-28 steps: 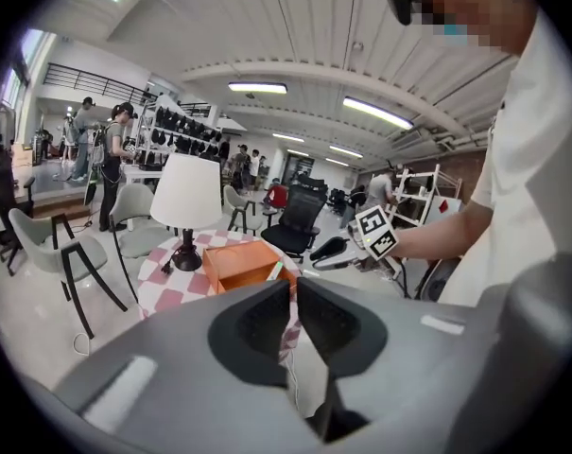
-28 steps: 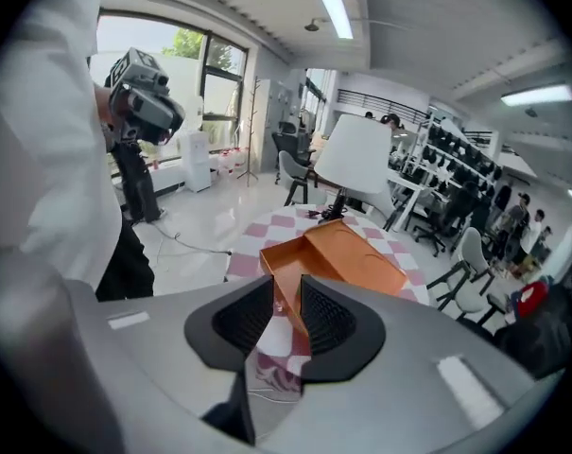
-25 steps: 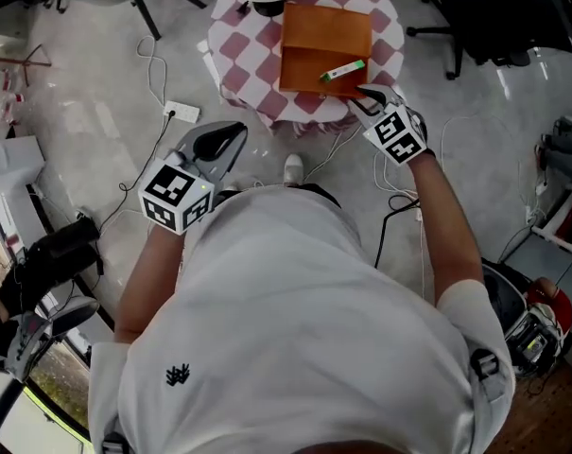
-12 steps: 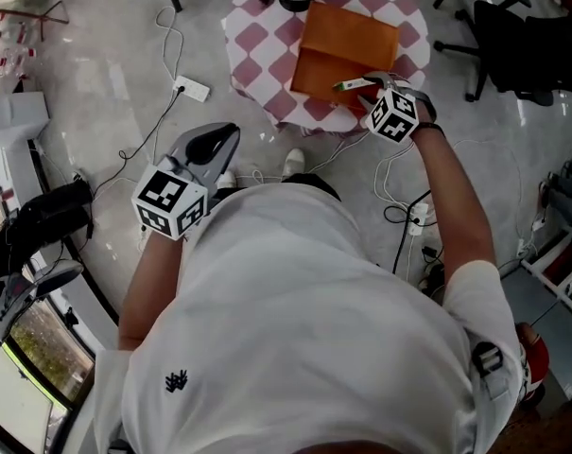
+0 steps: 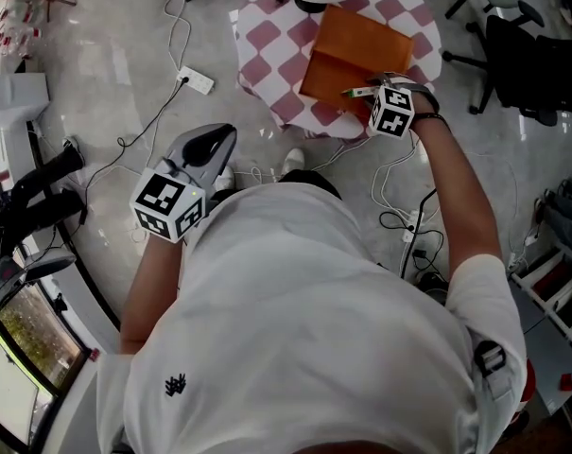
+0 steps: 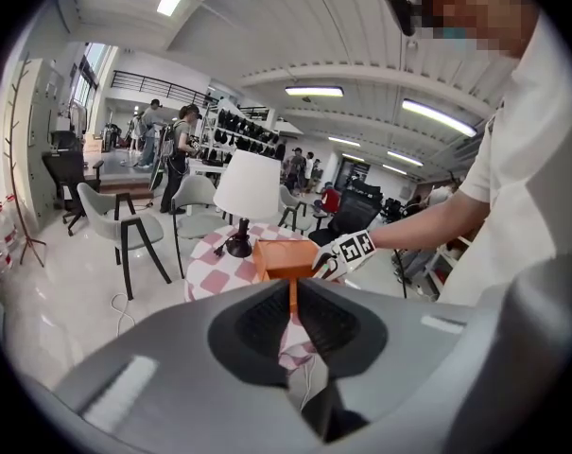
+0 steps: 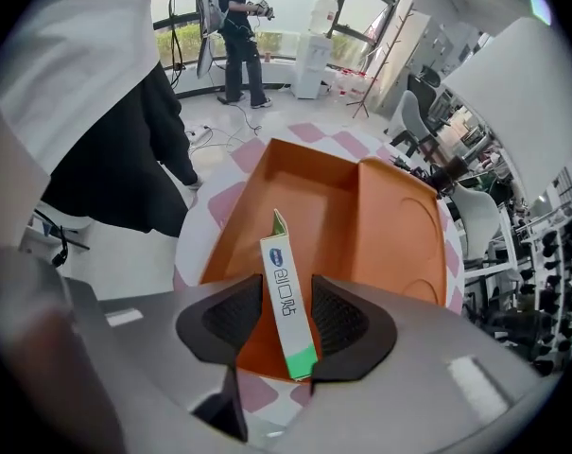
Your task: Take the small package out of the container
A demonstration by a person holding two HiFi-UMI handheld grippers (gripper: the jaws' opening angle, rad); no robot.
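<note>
The jaws of the left gripper point(image 6: 293, 299) are together with nothing between them. It hangs low at the person's left side, well off the tabletop point(image 5: 276, 45). It seems to be parked there because this job needs only one gripper. Through the thin slit between its pads, the container point(image 5: 356, 45) shows far off.

Further right, the round tabletop has a pink-and-white checked cloth. A lamp point(image 6: 248, 185) stands at its far side. The container sits in the middle: an open orange box with its flap laid back flat, so the inside is easy to reach from the person's side.

Right again, the package point(image 7: 286, 301) is a slim white carton with a green end. It stands on end between the jaws of the right gripper point(image 7: 287, 315), at the container's near edge. These jaws are opening. There is clear space between the carton and the left pad, and the carton only leans on the right pad near its green end, so it looks let go rather than clamped. The green end reaches past the orange rim, over the checked cloth. That suggests the carton has been brought out of the box and is being released beside it. From these angles I cannot tell whether it rests on the cloth or on the rim.
</note>
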